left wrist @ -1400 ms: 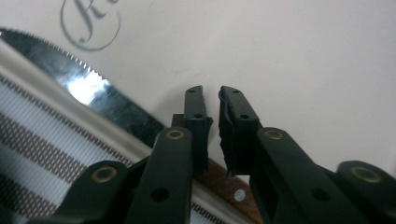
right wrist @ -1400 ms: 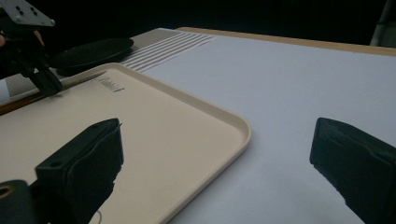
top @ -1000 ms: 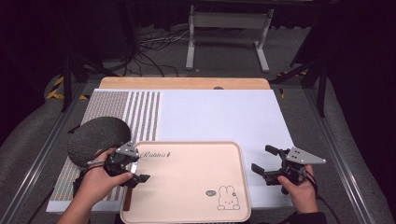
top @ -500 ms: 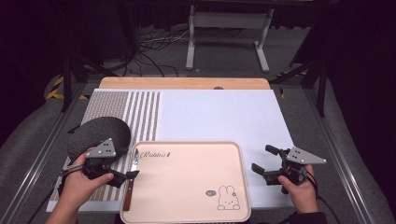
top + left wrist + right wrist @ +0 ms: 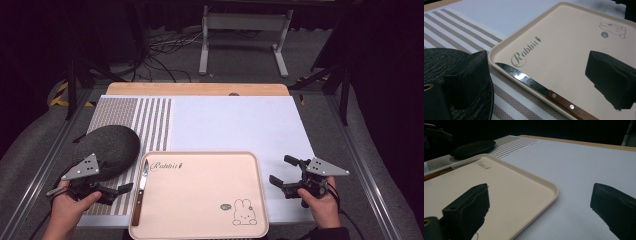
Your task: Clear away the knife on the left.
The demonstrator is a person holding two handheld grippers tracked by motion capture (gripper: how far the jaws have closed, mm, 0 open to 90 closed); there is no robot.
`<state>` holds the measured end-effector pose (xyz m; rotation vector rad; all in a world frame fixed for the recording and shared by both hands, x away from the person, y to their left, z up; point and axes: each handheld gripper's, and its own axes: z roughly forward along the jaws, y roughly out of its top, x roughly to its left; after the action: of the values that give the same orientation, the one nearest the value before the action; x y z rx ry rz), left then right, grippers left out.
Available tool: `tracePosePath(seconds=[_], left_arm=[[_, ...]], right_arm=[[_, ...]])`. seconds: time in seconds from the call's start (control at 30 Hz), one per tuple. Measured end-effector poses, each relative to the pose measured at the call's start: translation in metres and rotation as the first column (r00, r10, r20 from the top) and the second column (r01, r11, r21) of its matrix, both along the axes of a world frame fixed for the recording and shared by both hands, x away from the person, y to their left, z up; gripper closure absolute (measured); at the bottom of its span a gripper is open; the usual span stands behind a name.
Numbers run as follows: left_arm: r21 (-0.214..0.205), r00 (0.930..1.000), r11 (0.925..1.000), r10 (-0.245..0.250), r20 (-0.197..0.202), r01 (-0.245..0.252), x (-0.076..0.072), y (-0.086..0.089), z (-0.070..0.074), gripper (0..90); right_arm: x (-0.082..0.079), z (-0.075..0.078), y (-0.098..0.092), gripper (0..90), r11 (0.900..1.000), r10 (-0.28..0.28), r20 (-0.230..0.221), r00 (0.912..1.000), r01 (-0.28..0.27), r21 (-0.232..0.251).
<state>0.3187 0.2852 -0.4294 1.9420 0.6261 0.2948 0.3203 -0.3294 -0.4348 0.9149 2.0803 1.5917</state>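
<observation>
From above, my left gripper (image 5: 125, 188) sits low at the near left, jaws just spread and empty — the knife (image 5: 140, 191) lies along the tray's (image 5: 200, 200) left rim. Left gripper view: knife (image 5: 544, 90) between released jaws. My right gripper (image 5: 282, 171) rests open, near right.

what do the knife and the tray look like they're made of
Knife: shiny steel blade that mirrors the light, with a reddish-brown handle, probably wood, pinned by two bright rivets.
Tray: likely moulded plastic, a smooth matte beige surface with rounded raised rim and printed rabbit and lettering.
</observation>
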Motion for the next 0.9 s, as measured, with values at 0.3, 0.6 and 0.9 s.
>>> tracePosePath(seconds=[0.3,0.6,0.9], left_arm=[[-0.020,0.9993,0.9996,0.022,0.031,-0.022,-0.002,0.018,-0.014,5.8],[-0.034,0.9985,0.9983,0.048,0.025,-0.047,-0.005,0.030,-0.026,6.1],[-0.046,0.9965,0.9955,0.083,-0.009,-0.083,-0.004,0.034,-0.030,6.5]], right_arm=[[-0.001,0.000,0.000,2.7,1.0000,0.000,0.010,1.0000,0.000,-0.002],[-0.001,-0.001,-0.001,2.6,1.0000,0.005,0.011,0.9999,-0.005,0.002],[-0.001,-0.003,-0.001,2.6,1.0000,0.001,0.016,0.9999,-0.001,-0.003]])
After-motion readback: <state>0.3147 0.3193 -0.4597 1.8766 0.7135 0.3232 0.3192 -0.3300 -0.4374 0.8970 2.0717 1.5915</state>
